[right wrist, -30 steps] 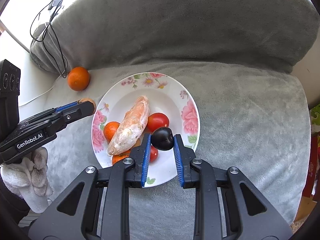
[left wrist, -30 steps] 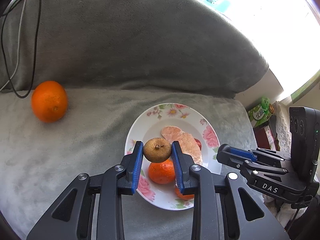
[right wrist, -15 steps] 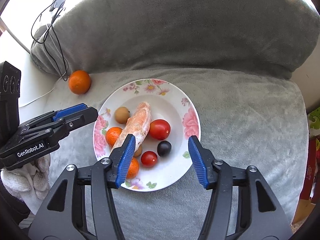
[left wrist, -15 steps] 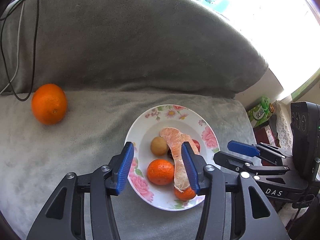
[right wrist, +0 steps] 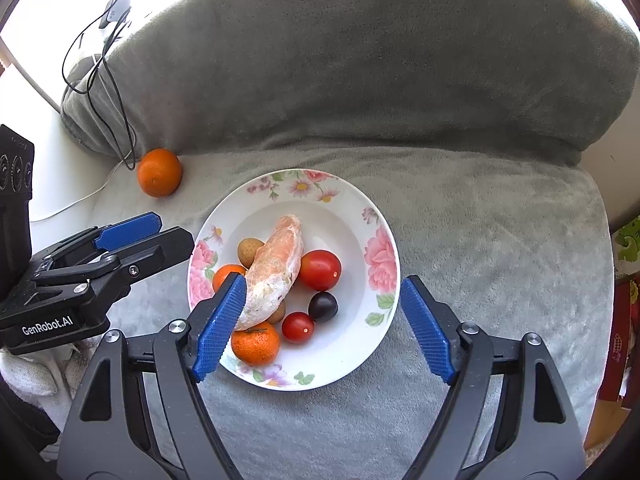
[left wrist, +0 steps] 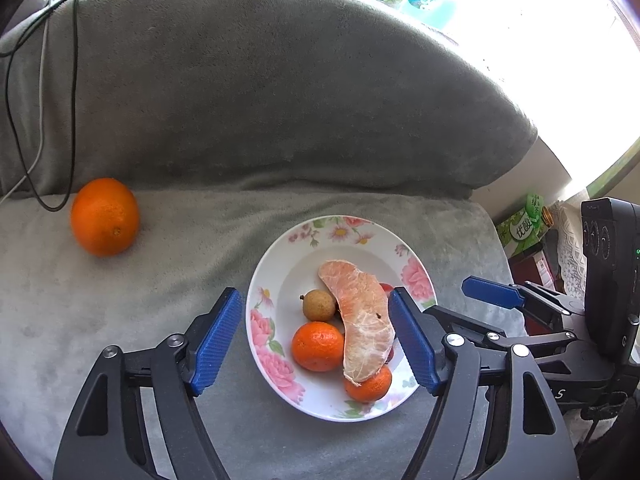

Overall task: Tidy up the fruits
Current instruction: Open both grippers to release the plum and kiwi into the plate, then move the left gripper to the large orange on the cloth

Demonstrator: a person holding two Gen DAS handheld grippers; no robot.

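Note:
A floral plate sits on the grey cushion. It holds a pomelo segment, a brown longan, two mandarins, two red tomatoes and a dark grape. A large orange lies on the cushion left of the plate. My left gripper is open and empty above the plate's near side. My right gripper is open and empty over the plate.
A grey backrest cushion rises behind the seat. Black and white cables hang at the back left. Green cartons stand off the seat's right edge.
My left gripper opened and let the longan fall onto the plate. My right gripper opened and let the dark grape fall onto the plate. Both have pulled back and opened wider.

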